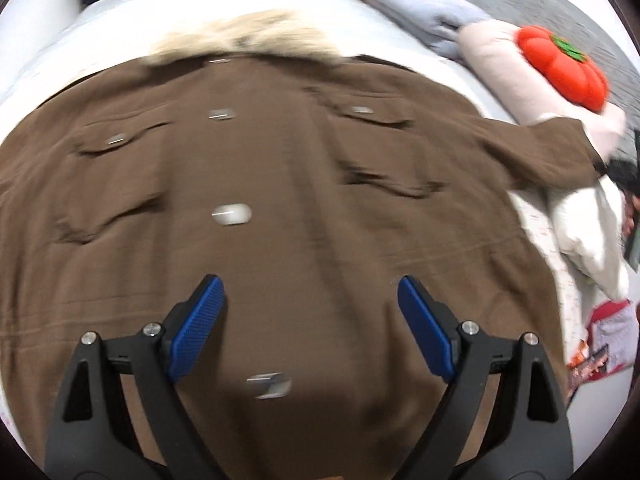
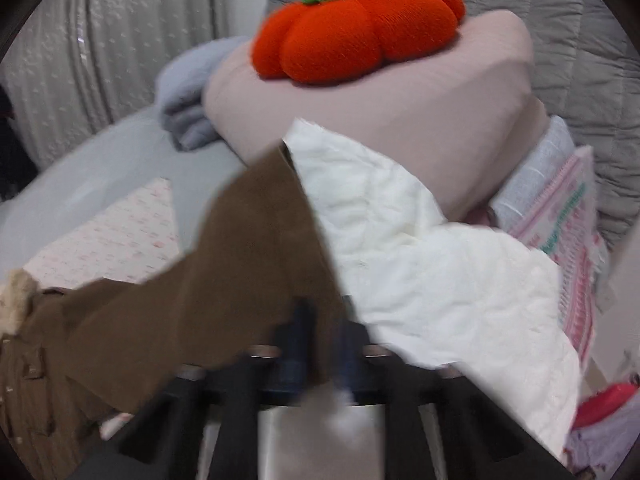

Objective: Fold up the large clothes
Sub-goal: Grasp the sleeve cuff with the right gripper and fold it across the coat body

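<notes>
Two grippers are mine to report. My left gripper (image 1: 310, 292) hangs over the brown coat (image 1: 280, 200), its blue fingers (image 1: 200, 320) spread wide with nothing between them. The coat lies front-up and spread flat on the bed (image 1: 120, 4), a line of pale buttons (image 1: 232, 214) running up its middle, flapped pockets on either side, and a cream fur collar (image 1: 240, 36) at the far edge.

My right gripper (image 2: 320, 320) has its fingers closed on the end of the coat's sleeve (image 2: 256, 248), which stretches away from the body toward the bedding pile; the fingers are blurred, but brown cloth sits between them.

Beside the sleeve lies a white quilted cover (image 2: 420, 260). Beyond it is a pink pillow (image 2: 400, 104) with an orange pumpkin cushion (image 2: 352, 28) resting on top, and a grey-blue folded blanket (image 2: 184, 100) just beside the pillow. No container shows. A pink-printed package (image 2: 568, 216) at the far right carries lettering too blurred for me to read.
</notes>
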The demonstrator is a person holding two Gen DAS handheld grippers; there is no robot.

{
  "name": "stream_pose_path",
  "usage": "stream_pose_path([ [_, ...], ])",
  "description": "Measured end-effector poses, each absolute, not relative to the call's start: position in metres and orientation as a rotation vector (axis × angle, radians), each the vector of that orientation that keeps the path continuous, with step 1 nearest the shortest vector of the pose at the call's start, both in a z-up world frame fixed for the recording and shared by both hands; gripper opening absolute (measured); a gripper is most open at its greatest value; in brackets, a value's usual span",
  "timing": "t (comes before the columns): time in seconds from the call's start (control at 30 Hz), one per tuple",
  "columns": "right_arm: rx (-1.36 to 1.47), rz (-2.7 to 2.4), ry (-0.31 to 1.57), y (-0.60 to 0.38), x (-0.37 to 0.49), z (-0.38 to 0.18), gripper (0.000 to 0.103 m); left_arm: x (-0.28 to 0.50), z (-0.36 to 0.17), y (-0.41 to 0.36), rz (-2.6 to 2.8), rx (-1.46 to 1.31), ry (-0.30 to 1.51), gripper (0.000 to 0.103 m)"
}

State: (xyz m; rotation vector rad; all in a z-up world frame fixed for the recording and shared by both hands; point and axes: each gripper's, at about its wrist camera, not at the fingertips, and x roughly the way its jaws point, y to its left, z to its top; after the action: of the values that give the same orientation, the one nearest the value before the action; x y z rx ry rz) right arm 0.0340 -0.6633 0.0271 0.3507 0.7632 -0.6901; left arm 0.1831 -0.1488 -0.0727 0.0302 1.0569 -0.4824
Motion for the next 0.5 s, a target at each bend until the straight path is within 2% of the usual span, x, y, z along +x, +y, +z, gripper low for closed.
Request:
stream_pose_path([
  [0.17,0.397,-0.619,0.66,-0.664,0.027,0.082,0.006,0.159,-0.078,-0.225,-0.729,0.042,1.038,0.089],
  [0.3,0.39,-0.567,0.598,-0.652,0.028,0.121,0.005,0.133,-0.104,-0.275,-0.904,0.049,1.072,0.089],
  [0.4,0.337,-0.554,0.593,-0.639,0.037,0.141,0.005,0.102,-0.117,-0.303,-0.939,0.221,1.012,0.092],
  [0.5,0.339,-0.504,0.558,-0.622,0.044,0.159,0.005,0.085,-0.108,-0.308,-0.985,0.351,0.982,0.092],
])
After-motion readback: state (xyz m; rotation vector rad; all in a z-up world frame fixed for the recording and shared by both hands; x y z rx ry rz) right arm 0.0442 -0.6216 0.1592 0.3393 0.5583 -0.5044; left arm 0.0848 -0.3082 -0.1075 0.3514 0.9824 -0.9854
